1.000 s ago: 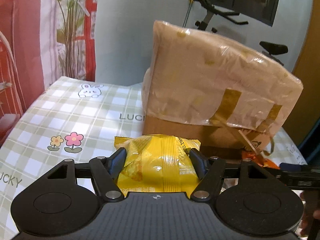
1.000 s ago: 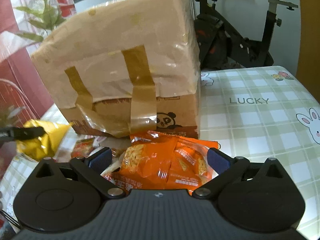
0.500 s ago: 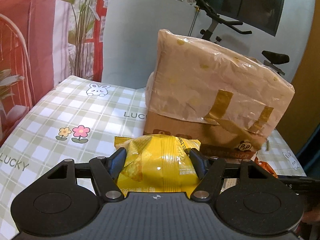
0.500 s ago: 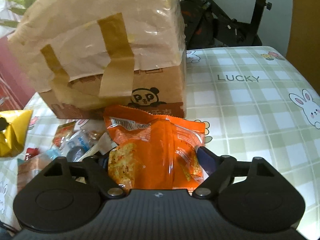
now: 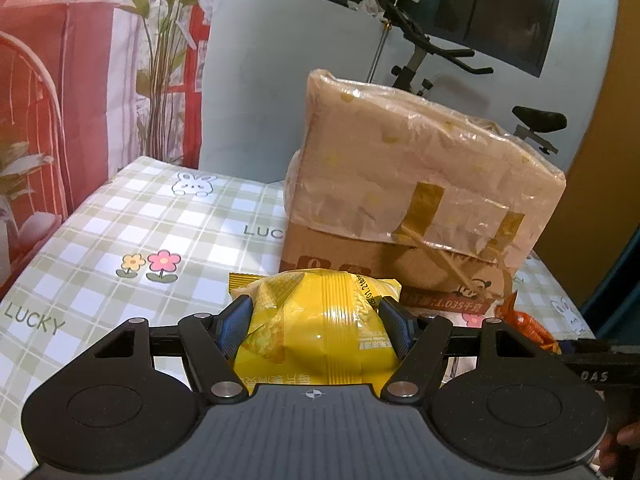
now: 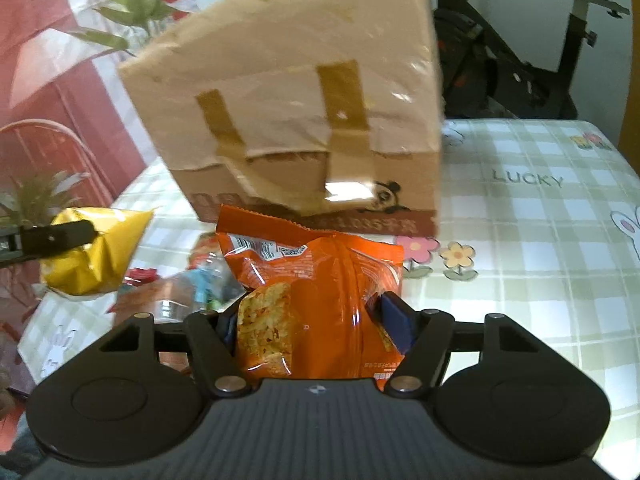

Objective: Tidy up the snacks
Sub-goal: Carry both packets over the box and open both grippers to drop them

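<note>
My left gripper (image 5: pixel 316 320) is shut on a yellow snack packet (image 5: pixel 320 332) and holds it above the checked tablecloth (image 5: pixel 132 236), in front of a taped cardboard box (image 5: pixel 416 204). My right gripper (image 6: pixel 316 320) is shut on an orange snack packet (image 6: pixel 316 292) and holds it up in front of the same box (image 6: pixel 304 112). In the right wrist view the yellow packet (image 6: pixel 92 256) and the left gripper's finger (image 6: pixel 52 236) show at the left. Part of the orange packet (image 5: pixel 528 324) shows at the right of the left wrist view.
Several loose snacks and a clear wrapper (image 6: pixel 184 284) lie on the table below the box's front. An exercise bike (image 6: pixel 520 60) stands behind the table. A plant (image 5: pixel 160 40) and a red curtain (image 5: pixel 40 120) are at the left. Open tablecloth (image 6: pixel 540 240) lies right of the box.
Both grippers have lifted their packets higher and drawn back from the box. The orange packet has come up off the snack pile.
</note>
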A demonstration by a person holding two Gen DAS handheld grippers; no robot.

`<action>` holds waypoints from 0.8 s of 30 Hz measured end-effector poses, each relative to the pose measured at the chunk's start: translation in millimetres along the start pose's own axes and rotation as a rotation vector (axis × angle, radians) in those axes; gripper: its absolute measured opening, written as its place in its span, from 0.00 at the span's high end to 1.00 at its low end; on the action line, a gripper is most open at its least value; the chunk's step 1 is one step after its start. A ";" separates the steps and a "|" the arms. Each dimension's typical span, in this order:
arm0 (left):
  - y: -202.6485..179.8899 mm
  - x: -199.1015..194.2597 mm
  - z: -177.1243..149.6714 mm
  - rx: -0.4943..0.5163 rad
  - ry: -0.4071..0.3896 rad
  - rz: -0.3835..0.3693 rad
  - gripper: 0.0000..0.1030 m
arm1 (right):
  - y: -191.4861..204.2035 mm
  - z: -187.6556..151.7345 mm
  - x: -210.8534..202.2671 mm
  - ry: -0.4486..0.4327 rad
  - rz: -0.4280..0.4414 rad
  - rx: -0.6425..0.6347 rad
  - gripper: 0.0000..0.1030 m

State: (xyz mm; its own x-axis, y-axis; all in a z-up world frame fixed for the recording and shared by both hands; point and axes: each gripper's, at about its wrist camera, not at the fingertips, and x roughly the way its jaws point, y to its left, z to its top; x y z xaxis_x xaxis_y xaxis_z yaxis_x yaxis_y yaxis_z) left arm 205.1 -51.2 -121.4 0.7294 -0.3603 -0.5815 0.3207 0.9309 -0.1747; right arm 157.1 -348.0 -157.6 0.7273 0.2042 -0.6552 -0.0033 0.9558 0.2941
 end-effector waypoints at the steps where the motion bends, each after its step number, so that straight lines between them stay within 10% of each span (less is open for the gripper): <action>1: -1.1 -1.5 1.6 0.005 -0.007 -0.001 0.31 | 1.4 2.3 -2.7 -0.009 0.013 -0.005 0.33; 24: -45.1 -21.9 123.9 0.128 -0.306 -0.124 0.30 | 37.8 135.3 -87.2 -0.366 0.223 -0.086 0.33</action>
State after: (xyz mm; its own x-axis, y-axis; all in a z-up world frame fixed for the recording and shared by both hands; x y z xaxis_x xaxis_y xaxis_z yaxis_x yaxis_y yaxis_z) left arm 249.5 -92.6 -2.3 0.8211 -0.4894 -0.2939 0.4772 0.8710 -0.1173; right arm 186.5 -358.3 4.8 0.8976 0.3341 -0.2875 -0.2342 0.9140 0.3312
